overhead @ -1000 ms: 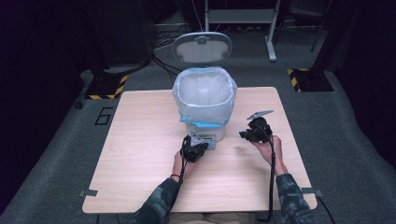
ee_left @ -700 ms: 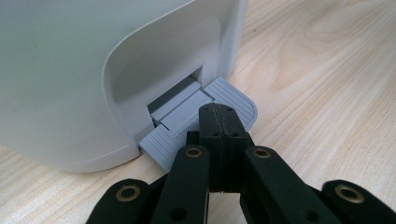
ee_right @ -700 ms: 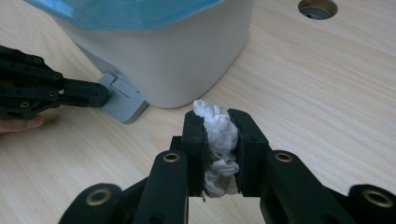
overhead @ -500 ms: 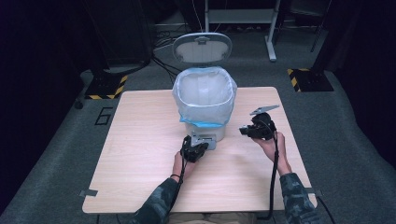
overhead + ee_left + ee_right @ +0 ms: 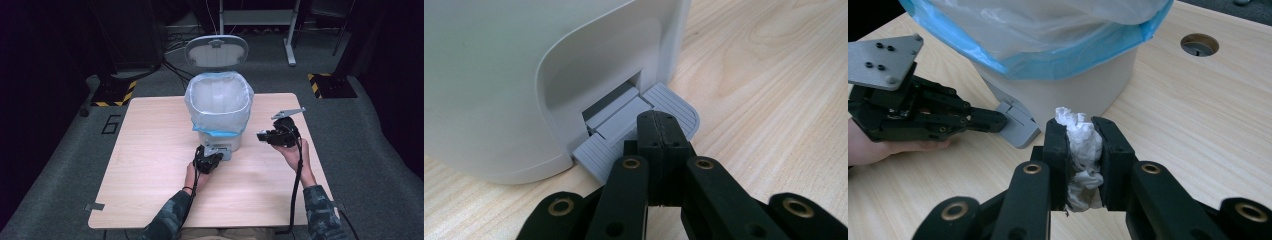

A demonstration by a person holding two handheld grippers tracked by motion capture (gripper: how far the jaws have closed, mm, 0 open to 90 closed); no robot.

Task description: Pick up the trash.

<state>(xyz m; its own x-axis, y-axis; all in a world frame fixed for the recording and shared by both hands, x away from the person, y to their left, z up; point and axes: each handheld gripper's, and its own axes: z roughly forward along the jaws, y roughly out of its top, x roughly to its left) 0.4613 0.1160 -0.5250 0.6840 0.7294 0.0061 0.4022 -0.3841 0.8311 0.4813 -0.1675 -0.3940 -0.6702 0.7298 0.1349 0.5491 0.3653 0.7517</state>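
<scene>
1. Right tool [image 5: 1083, 160]: jaws clamped on a crumpled white tissue [image 5: 1082, 140], held off the table [image 5: 150, 150] to the right of the bin, below its rim.

2. Left tool [image 5: 658, 132]: jaws pressed together, nothing between them, tips resting on the grey foot pedal [image 5: 669, 107] at the bin's front base.

3. Pedal bin [image 5: 218, 107]: small, white, stood at mid-table; lined with a clear bag with a blue edge [image 5: 1083, 60] folded over the rim. Lid [image 5: 216, 51] stood up at the back, mouth open.

4. Handling note: pressure on the pedal is best kept steady so the lid is held up. The tissue is judged to need lifting clear of the bag's folded edge and bringing over the middle of the mouth before it is released, so that the liner is not snagged.

5. Change noted against the earlier high view: the right tool is seen higher and slightly nearer the bin; the left tool, bin and lid are unchanged.
</scene>
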